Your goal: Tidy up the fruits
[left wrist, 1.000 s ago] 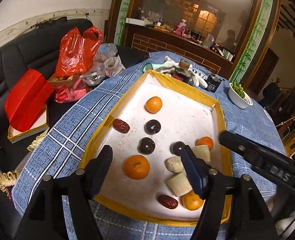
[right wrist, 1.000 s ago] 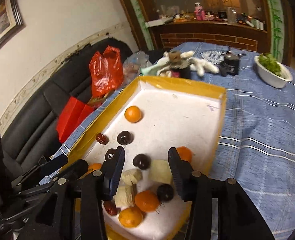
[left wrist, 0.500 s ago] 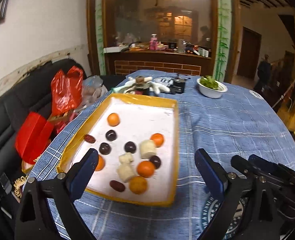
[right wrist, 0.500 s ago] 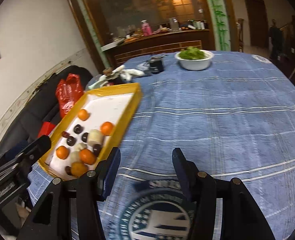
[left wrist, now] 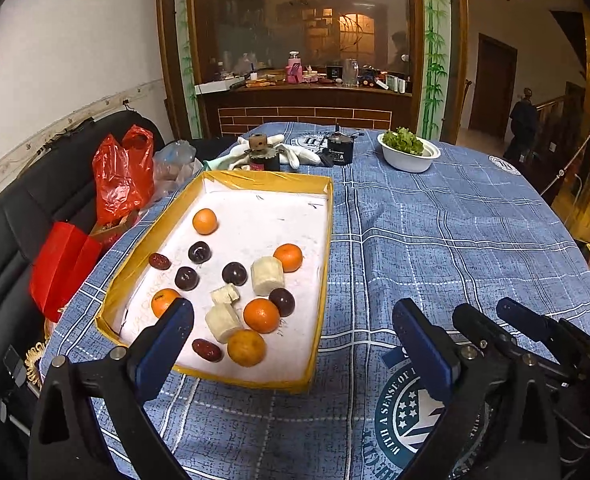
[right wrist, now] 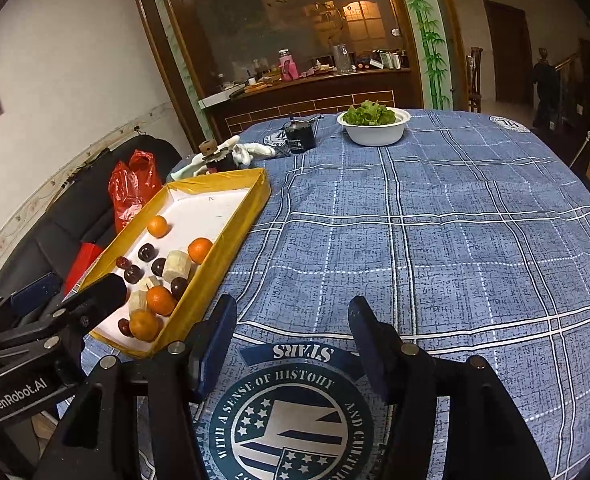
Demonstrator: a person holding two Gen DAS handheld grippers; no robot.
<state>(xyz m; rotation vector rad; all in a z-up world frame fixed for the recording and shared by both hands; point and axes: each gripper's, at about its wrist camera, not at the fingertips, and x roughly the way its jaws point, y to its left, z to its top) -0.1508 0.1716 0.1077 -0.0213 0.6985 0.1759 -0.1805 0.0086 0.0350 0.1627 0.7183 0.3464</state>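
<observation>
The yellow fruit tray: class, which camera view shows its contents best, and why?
The left wrist view. It looks down into the yellow tray, so the oranges, dark fruits and pale pieces lie apart. In the right wrist view the same tray sits off to the side, seen at a slant, with the left gripper covering its near corner.

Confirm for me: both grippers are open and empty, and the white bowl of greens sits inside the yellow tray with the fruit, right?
Not quite. The white bowl of greens sits on the blue tablecloth, outside the yellow tray, as the right wrist view shows. The left gripper and right gripper are open and empty.
</observation>
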